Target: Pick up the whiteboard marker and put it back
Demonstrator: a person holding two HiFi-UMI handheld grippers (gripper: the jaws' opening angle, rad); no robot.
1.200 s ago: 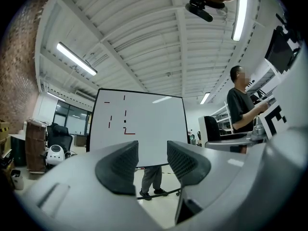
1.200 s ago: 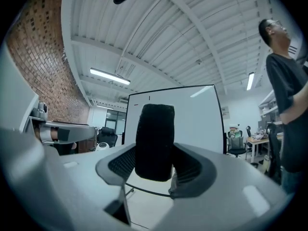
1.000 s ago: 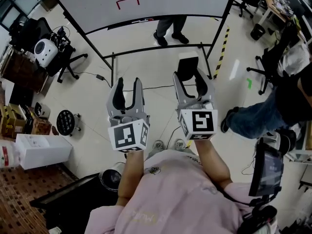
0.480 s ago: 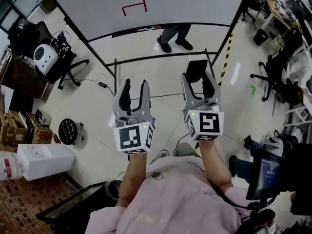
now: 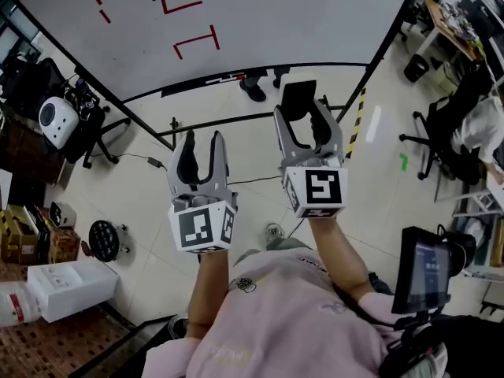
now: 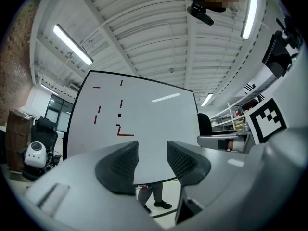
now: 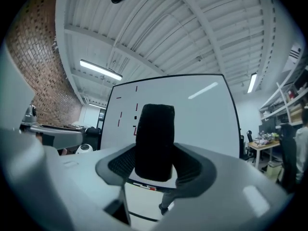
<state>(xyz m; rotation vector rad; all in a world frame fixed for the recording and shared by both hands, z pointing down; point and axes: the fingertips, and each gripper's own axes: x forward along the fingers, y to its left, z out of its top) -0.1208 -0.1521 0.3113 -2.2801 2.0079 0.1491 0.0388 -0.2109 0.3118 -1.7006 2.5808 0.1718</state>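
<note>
A big whiteboard (image 5: 260, 22) with short red and black strokes stands ahead on a black frame. Small markers (image 5: 224, 79) lie on its bottom ledge, also seen as markers (image 7: 144, 186) in the right gripper view. My right gripper (image 5: 302, 120) is shut on a black block (image 5: 299, 101), a board eraser by its look, which stands upright between the jaws as the black block (image 7: 154, 141). My left gripper (image 5: 197, 152) is held beside it, open and empty; in its own view the left gripper (image 6: 152, 162) frames only the whiteboard (image 6: 139, 124).
A person's feet (image 5: 253, 91) show behind the board. An office chair (image 5: 437, 140) stands at the right, a white round device (image 5: 51, 120) on a chair at the left. A white box (image 5: 67, 286) is at the lower left, a small monitor (image 5: 425, 270) at the lower right.
Both grippers have advanced toward the whiteboard, which now fills more of the view. The seated person at the right has dropped out of the head view. Neither gripper's jaws have changed.
</note>
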